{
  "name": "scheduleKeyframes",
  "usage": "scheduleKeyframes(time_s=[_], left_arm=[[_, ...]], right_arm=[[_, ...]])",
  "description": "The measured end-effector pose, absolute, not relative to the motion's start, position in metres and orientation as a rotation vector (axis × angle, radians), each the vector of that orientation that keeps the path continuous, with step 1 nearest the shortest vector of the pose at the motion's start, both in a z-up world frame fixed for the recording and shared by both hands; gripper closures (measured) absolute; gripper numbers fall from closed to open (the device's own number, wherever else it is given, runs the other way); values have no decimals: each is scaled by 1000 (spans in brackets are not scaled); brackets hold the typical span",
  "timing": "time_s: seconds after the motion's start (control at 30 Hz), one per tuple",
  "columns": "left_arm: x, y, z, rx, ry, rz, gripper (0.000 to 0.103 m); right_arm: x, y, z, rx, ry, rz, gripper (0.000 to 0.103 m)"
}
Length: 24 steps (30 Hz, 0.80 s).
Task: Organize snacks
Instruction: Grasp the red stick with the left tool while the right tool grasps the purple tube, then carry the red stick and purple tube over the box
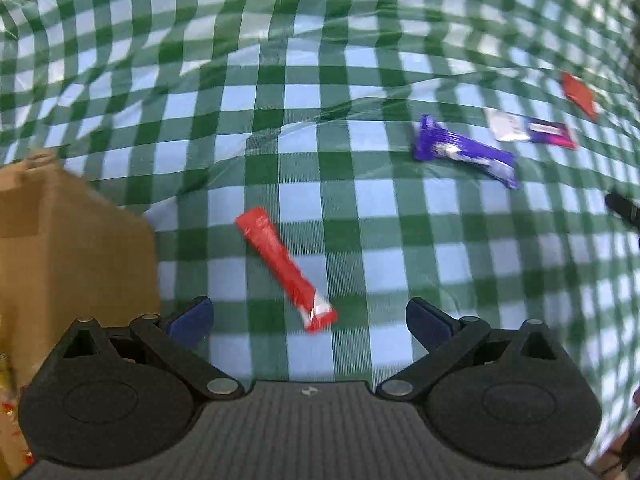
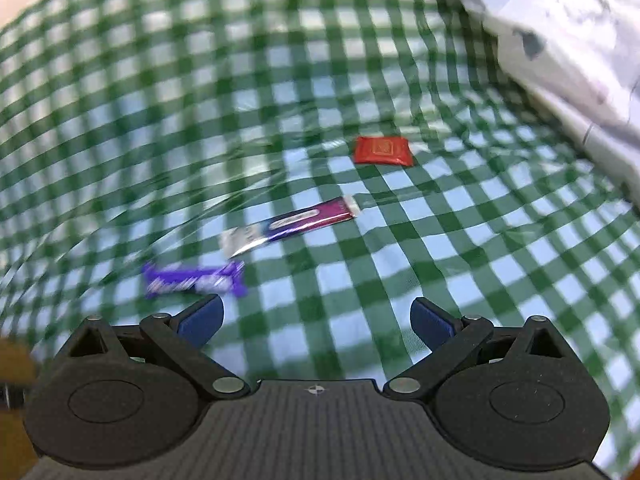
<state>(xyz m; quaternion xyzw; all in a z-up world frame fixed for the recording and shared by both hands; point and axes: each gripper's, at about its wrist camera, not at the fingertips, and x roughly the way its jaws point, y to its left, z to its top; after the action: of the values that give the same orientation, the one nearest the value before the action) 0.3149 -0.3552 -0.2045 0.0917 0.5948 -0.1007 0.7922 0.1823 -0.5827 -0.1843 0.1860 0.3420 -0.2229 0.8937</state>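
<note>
In the left wrist view my left gripper (image 1: 310,320) is open and empty above a green checked tablecloth (image 1: 320,80). A long red snack stick (image 1: 285,268) lies just ahead, its near end between the fingertips. Farther right lie a purple bar (image 1: 464,152), a white and purple bar (image 1: 528,130) and a small red packet (image 1: 579,94). In the right wrist view my right gripper (image 2: 318,320) is open and empty. The purple bar (image 2: 194,280) lies by its left fingertip, the white and purple bar (image 2: 292,224) farther on, and the red packet (image 2: 382,151) beyond.
A brown cardboard box (image 1: 60,240) stands at the left of the left wrist view, close to the left finger. A white patterned bag or cloth (image 2: 560,40) lies at the upper right of the right wrist view. The tablecloth is wrinkled under clear plastic.
</note>
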Motion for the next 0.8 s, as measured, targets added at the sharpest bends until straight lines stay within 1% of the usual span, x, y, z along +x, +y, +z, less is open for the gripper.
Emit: scheduleKeyframes(time_s=[0.2, 0.3, 0.33, 0.37, 0.4, 0.43, 0.47, 0.5, 0.53, 0.57, 0.6, 0.67, 0.8], left_arm=[[347, -352, -246, 171, 1324, -139, 0], [359, -346, -264, 141, 1358, -138, 0], [360, -344, -262, 116, 1335, -131, 0], [360, -343, -260, 115, 1322, -131, 1], [359, -344, -259, 128, 1308, -141, 5], [356, -344, -254, 133, 1275, -155, 23], [351, -344, -248, 148, 1230, -180, 62], [347, -346, -242, 168, 1199, -216, 89], [346, -347, -239, 169, 1205, -247, 95], [344, -345, -239, 150, 1220, -259, 95], [343, -343, -238, 134, 1230, -274, 95], [340, -341, -233, 130, 1219, -288, 96], [326, -326, -207, 91, 1183, -339, 96]], right_arm=[[278, -615, -226, 525, 703, -522, 4], [319, -618, -244, 555, 740, -534, 3], [330, -616, -250, 547, 759, -554, 0], [337, -609, -253, 489, 746, -590, 0], [342, -601, -255, 429, 756, -603, 5], [345, -595, -257, 368, 771, -623, 11], [342, -587, -256, 310, 752, -632, 35], [336, -585, -253, 306, 725, -604, 65], [332, -584, -252, 303, 722, -582, 71], [327, -586, -251, 304, 731, -577, 79], [322, -588, -251, 310, 732, -571, 83], [306, -594, -248, 332, 731, -579, 84], [261, -604, -228, 358, 687, -598, 84]])
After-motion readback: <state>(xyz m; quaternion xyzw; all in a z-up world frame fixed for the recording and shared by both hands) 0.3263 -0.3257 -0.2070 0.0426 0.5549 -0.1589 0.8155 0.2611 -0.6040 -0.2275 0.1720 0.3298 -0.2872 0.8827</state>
